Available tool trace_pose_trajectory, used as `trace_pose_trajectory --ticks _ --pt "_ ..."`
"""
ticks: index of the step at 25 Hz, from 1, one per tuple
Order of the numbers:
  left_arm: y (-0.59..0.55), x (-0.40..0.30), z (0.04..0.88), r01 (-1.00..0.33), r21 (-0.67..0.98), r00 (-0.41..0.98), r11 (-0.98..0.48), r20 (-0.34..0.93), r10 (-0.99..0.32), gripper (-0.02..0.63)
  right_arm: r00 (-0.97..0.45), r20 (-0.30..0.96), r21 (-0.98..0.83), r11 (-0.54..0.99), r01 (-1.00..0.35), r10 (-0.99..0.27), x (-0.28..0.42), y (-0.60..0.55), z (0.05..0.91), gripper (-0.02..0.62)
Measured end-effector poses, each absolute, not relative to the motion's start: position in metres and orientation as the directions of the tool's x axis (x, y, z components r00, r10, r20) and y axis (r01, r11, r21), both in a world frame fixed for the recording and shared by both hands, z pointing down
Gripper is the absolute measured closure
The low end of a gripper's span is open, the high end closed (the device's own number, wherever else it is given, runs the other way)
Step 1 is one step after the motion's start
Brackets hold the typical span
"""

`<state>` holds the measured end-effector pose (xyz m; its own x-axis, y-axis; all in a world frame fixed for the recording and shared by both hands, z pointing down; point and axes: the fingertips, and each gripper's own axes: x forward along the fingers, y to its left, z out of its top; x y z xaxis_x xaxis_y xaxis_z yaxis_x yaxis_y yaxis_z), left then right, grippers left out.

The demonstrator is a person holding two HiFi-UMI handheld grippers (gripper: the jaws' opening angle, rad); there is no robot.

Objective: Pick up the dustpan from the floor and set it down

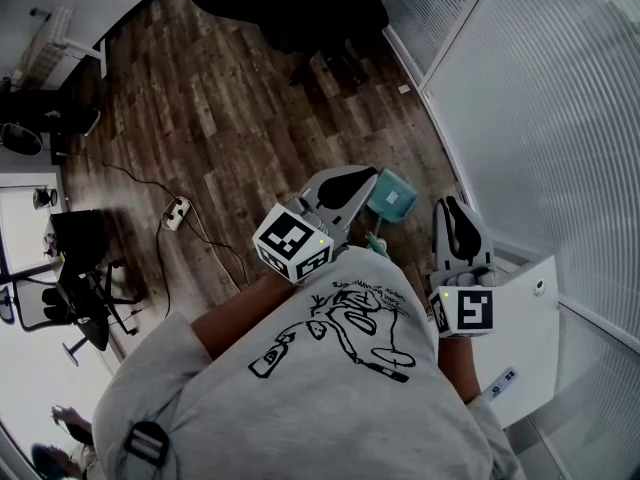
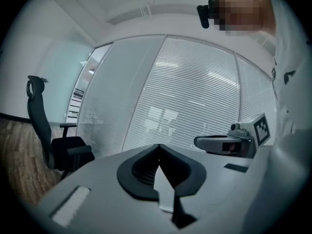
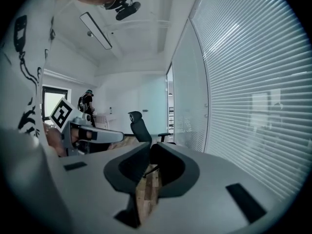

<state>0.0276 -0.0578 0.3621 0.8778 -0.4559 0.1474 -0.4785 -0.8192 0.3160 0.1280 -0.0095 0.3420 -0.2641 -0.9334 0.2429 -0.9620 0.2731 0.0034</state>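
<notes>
Dark wood-plank floor [image 1: 200, 118] filled most of the room, with a white slatted-blind glass wall [image 1: 540, 98] running down the 3 o'clock side of the head view. The small teal plastic dustpan [image 1: 392, 196] sat flat on that floor close to the blinds, at about 3 o'clock from the left tongs [image 2: 159, 146] and roughly 10 o'clock from the right tongs [image 3: 148, 147]. Neither was touching it.

Left tongs were closed tip to tip with nothing in them. Right tongs were down to a thin slit, also empty; you could just see floorboards through the gap. A black office chair [image 3: 141, 126] stood further off.

My guess was that the dustpan would be really light and fairly stiff, but it's smooth thin plastic, so kinda slippery under hard pads. Best bet looked like the stubby handle [image 1: 376, 238] sticking out toward 6 o'clock, though the person's grey printed t-shirt [image 1: 340, 368] hid its end. Grabbing the pan's thin side wall would probably let it swing or twist.
</notes>
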Motion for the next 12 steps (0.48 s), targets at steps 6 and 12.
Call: trace_pose_trajectory --ticks 6,12 --pt "-0.0613 0.0312 0.3606 -0.477 0.31 0.879 -0.822 0.151 -0.453 0.604 -0.254 0.248 0.012 0.265 -0.964 -0.935 0.1274 -0.0134 0.3412 0.565" --pt "-0.0618 0.0376 0.3621 -0.473 0.31 0.881 -0.824 0.15 -0.449 0.604 -0.24 0.245 0.013 0.251 -0.968 -0.939 0.1333 -0.013 0.3413 0.566"
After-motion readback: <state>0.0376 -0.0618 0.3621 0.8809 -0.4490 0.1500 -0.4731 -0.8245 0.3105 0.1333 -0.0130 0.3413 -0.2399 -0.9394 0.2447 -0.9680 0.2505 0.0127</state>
